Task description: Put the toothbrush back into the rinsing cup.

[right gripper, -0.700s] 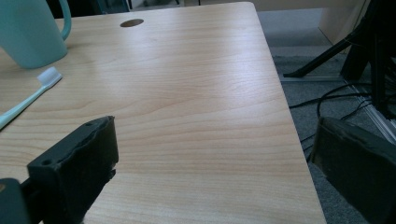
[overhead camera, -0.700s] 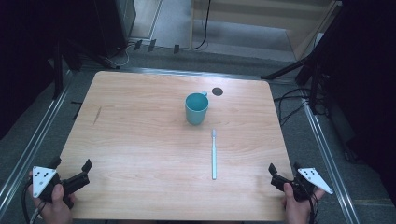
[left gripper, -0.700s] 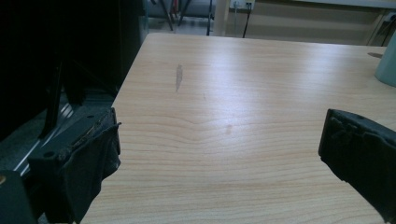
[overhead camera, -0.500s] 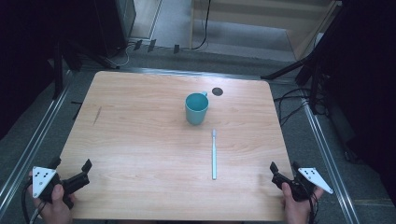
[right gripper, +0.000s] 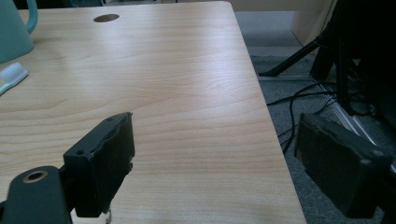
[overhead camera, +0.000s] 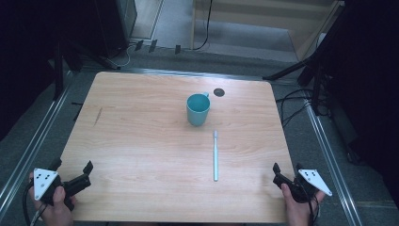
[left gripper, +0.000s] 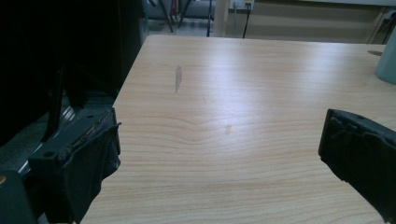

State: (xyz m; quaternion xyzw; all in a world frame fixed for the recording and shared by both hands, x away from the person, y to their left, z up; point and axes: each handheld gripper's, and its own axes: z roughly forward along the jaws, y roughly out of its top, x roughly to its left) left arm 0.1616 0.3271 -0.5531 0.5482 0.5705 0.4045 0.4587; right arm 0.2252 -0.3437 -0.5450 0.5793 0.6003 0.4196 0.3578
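Left gripper (overhead camera: 71, 170): my jaws spread, empty.
Right gripper (overhead camera: 287, 170): jaws spread, empty.
Mug (overhead camera: 197, 109): well beyond both.

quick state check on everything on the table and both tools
mug: upright, nothing seen inside, handle toward the far side
toothbrush: lying flat, apart from the mug, untouched
left tool: open, holding nothing, at the near left corner
right tool: open, holding nothing, at the near right edge

A mug (overhead camera: 197, 109) stands on the table (overhead camera: 141, 141) toward its far side; a toothbrush (overhead camera: 215, 155) lies just before it, slightly right.
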